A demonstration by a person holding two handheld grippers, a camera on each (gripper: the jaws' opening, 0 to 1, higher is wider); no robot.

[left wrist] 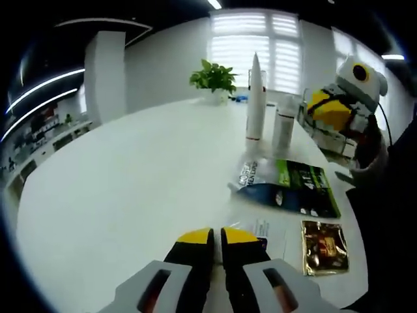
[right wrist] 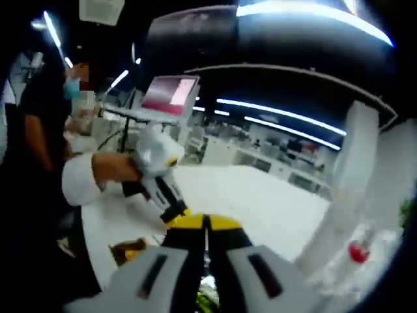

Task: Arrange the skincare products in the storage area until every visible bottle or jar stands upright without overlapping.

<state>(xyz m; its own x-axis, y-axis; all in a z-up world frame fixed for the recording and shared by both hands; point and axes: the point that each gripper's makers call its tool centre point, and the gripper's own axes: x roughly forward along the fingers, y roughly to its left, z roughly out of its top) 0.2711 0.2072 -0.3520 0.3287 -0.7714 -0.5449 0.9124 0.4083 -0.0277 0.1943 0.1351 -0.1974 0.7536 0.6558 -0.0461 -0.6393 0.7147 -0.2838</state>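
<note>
Left gripper (left wrist: 216, 236): low over the white round table (left wrist: 130, 189), pointing across it toward the window; yellow-tipped jaws together, nothing between them.

Right gripper (right wrist: 207, 225): held above the table edge, facing into the room; yellow-tipped jaws together, nothing between them. It also appears at the right edge of the left gripper view (left wrist: 339, 98), raised beside the bottles.

Tall white pointed bottle with red band (left wrist: 255, 98): upright on the far half of the table, well ahead of the left gripper and to its right.

Shorter white cylindrical bottle (left wrist: 283, 124): upright, just beside the tall bottle on its right, apart from it.

Dark blue and green flat pouch (left wrist: 290, 186): lying flat, between the 2 bottles and the left gripper.

Small brown foil sachet (left wrist: 324, 246): flat, near the left gripper's right side.

White printed card (left wrist: 267, 229): flat, just beside the left jaw tips.

Green potted plant (left wrist: 214, 78): far table edge, behind the bottles.

Person in a dark top (right wrist: 32, 130): at left in the right gripper view, white-sleeved arm over the table.
</note>
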